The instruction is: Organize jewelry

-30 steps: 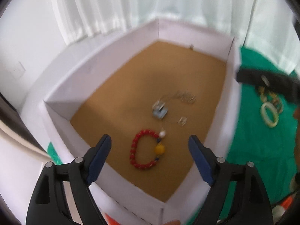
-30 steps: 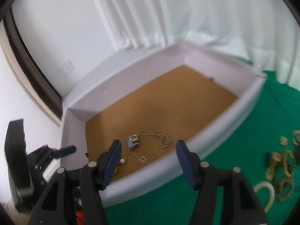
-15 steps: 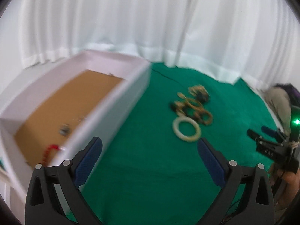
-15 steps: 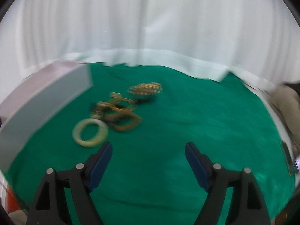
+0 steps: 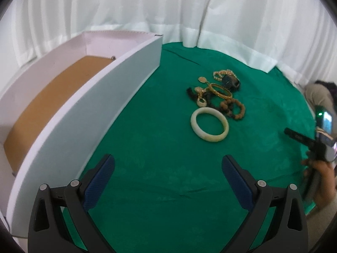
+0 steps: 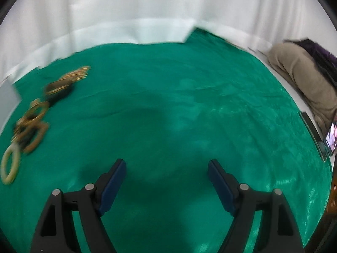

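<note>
From my left wrist I see green cloth (image 5: 160, 130), white curtains (image 5: 147, 6), the white box (image 5: 88, 97) left, jewelry pile (image 5: 217, 90) far right; left gripper (image 5: 168, 170) wide, empty. Right wrist: right gripper (image 6: 166, 174) gaping, empty.

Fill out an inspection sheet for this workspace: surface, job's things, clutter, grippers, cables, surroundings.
Surface: green cloth, lightly wrinkled.
Job's things: pale bangle beside a jewelry pile with a gold bangle and brown beads; white box with brown floor to their left, no jewelry visible in the part shown.
Clutter: nothing seen.
Grippers: left gripper open and empty; right gripper open and empty, over bare cloth.
Cables: nothing seen.
Surroundings: white curtain behind; a seated person at the right edge.
</note>
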Available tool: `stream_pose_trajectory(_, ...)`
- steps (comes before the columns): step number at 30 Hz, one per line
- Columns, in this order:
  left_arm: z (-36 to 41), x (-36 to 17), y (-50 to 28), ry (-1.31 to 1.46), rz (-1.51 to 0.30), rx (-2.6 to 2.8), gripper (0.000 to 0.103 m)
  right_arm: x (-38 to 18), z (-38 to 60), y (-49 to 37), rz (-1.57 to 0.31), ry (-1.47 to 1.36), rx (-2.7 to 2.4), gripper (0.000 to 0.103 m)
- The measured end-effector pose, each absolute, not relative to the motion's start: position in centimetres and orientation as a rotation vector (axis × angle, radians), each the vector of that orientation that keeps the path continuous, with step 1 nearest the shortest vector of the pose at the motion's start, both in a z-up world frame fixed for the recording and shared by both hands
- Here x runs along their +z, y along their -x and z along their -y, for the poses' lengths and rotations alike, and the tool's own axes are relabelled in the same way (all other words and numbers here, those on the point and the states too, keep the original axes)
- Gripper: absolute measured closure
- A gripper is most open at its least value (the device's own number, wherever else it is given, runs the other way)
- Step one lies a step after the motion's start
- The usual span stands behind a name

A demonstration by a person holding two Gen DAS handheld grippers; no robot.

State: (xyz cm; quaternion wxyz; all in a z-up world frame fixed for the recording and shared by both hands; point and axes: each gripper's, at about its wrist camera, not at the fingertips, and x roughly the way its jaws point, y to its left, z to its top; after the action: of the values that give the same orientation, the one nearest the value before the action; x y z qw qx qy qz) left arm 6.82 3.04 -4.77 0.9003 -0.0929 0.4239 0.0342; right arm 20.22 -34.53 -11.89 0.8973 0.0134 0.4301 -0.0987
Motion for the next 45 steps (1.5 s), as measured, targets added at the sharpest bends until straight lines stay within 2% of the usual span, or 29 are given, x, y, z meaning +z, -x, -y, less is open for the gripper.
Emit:
stream_pose_trajectory(4,-3.7,-5.3,-7.2,0.242,-0.9,0.095,0.002,-12.6,36.7,-22.3,-0.868,-0.093,-0.212,0.014)
stream_pose_trajectory(7,-3.5,-5.7,-7.4,0.242,-0.915,0.102,0.002,-12.7,37.0,-22.7,-0.875,-0.095,-0.227,0.012)
stream_pose_trajectory(25,-2.1,-4.1,-6.6,0.249,-0.896,0.073,0.002,-12.7,36.8,-22.7,-0.876,-0.098,-0.224,0.012)
stream_pose_trajectory(45,-2.5,-4.9,-5.7,0.265,-0.914,0.079,0.002,-12.7,36.8,-22.8,-0.876,-0.1,-0.223,0.012)
